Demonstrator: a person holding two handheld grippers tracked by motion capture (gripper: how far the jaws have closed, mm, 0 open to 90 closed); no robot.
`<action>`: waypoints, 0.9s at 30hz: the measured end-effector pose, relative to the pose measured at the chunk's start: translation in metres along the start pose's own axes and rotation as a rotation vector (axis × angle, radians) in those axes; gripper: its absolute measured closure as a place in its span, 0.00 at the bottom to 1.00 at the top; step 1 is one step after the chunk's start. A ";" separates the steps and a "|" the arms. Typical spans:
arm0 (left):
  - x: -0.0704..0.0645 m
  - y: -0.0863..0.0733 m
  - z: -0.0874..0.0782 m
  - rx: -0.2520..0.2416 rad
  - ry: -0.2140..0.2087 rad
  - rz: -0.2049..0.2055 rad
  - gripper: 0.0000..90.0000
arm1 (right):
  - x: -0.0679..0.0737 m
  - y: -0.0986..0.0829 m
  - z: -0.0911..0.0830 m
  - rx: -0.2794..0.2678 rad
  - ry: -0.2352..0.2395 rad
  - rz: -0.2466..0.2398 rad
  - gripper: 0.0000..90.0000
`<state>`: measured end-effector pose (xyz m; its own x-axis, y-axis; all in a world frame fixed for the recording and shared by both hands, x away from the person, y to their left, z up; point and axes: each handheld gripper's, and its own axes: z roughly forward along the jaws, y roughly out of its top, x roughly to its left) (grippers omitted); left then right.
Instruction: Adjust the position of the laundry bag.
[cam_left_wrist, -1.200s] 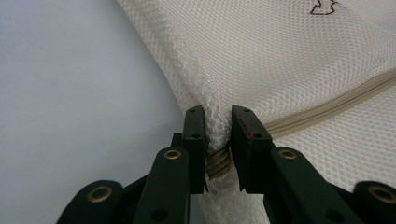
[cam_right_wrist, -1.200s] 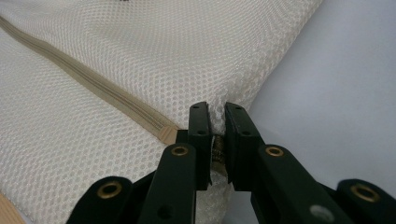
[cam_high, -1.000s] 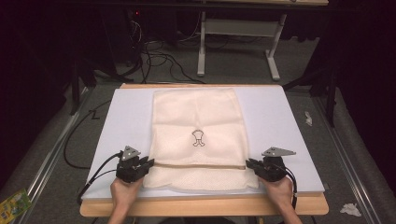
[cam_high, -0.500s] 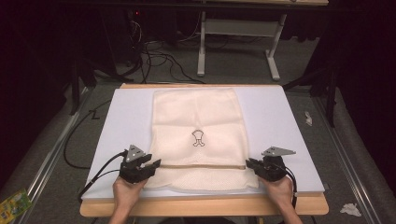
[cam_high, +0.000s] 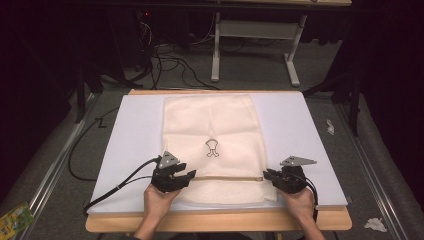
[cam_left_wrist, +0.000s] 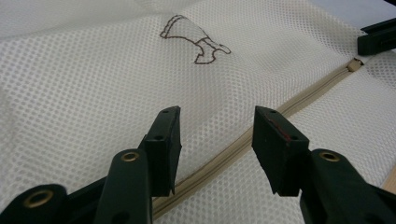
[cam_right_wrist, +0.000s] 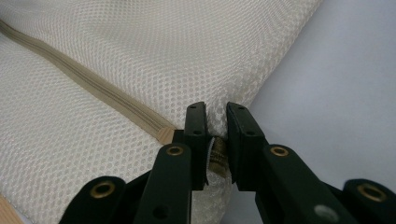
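Mesh laundry bag (cam_high: 212, 145), cream, lies flat on white table pad (cam_high: 310, 130), centred, long axis running away from person. Small brown embroidered logo (cam_high: 212, 148) mid-bag. Tan zipper (cam_high: 227, 177) runs across bag near the person's edge, looks shut along the visible length.

R gripper (cam_high: 270, 176) at zipper's right end, at bag's right edge; right gripper view shows jaws nearly closed, pinching mesh (cam_right_wrist: 215, 122) w/ a brass-ish bit between them, prob the zipper pull (cam_right_wrist: 215, 156) but partly hidden, can't confirm. L gripper (cam_high: 189, 175) at zipper's left portion; left gripper view shows jaws wide apart, holding nothing, hovering over mesh w/ zipper (cam_left_wrist: 261, 126) passing beneath the gap. Can't tell if tips touch fabric.

Step, judged: R has pull end, L about to pin bag so zipper can be drawn open.

Risks:
- L not clamped → bag slides/bunches when R pulls, zipper won't travel.
- R grip may be on mesh not pull → fabric stretches or slips out, pull stays put.
- Mesh could catch in zipper teeth if pulled at an angle.
- L closing on mesh only, beside tape → weak anchor, mesh lifts.
- Bag near table's front edge (cam_high: 220, 222); hard tug could drag it off pad.
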<state>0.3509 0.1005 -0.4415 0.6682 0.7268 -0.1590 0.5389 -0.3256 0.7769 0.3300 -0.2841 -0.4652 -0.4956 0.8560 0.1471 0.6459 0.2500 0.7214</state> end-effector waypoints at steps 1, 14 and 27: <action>-0.001 0.001 0.003 0.004 0.010 0.008 0.57 | -0.001 0.000 -0.001 -0.004 -0.001 0.005 0.86; -0.007 0.003 0.027 0.074 0.022 0.032 0.55 | -0.005 0.008 0.000 0.046 -0.007 0.036 0.67; -0.006 -0.004 0.042 0.134 0.041 0.044 0.56 | -0.009 0.015 0.014 0.131 0.024 0.124 0.56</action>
<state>0.3666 0.0723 -0.4691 0.6729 0.7331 -0.0991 0.5746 -0.4336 0.6941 0.3522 -0.2817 -0.4652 -0.4199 0.8734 0.2466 0.7723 0.2011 0.6026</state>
